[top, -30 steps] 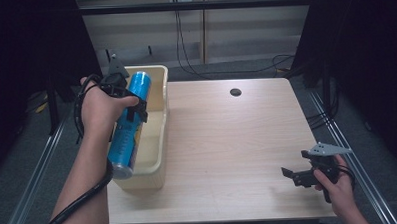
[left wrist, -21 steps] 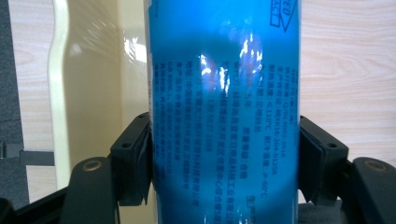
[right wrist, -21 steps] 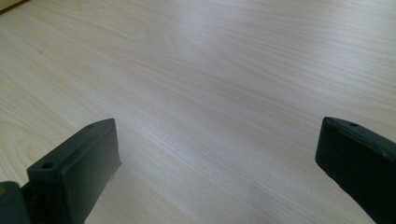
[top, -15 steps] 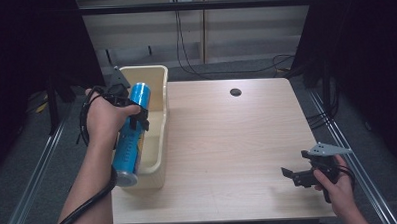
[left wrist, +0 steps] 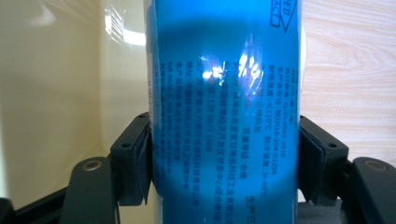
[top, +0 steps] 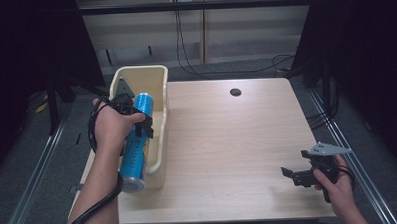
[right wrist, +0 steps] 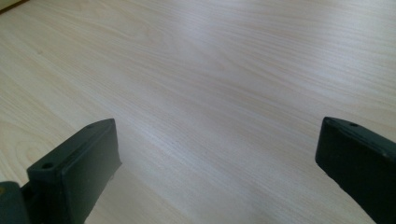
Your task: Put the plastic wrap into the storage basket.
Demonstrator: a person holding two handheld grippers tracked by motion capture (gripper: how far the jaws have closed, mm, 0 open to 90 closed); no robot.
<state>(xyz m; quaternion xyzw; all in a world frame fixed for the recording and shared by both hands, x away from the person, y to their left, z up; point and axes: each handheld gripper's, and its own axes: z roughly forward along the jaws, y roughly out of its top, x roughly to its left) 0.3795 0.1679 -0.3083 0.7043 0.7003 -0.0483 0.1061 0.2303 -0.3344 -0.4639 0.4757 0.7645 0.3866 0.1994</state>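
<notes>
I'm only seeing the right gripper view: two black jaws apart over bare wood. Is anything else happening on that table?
Observer: Yes. In the high view the left gripper is clamped on a blue can.
Operator: Where is that can?
Observer: It lies lengthwise over a cream bin at the table's left edge, its silver end at the bin's near wall.
Operator: How sure is the grip?
Observer: The left gripper view shows both pads pressed against the can's sides.
Operator: And my gripper?
Observer: The right gripper sits by the near right corner, apart from everything.
</notes>
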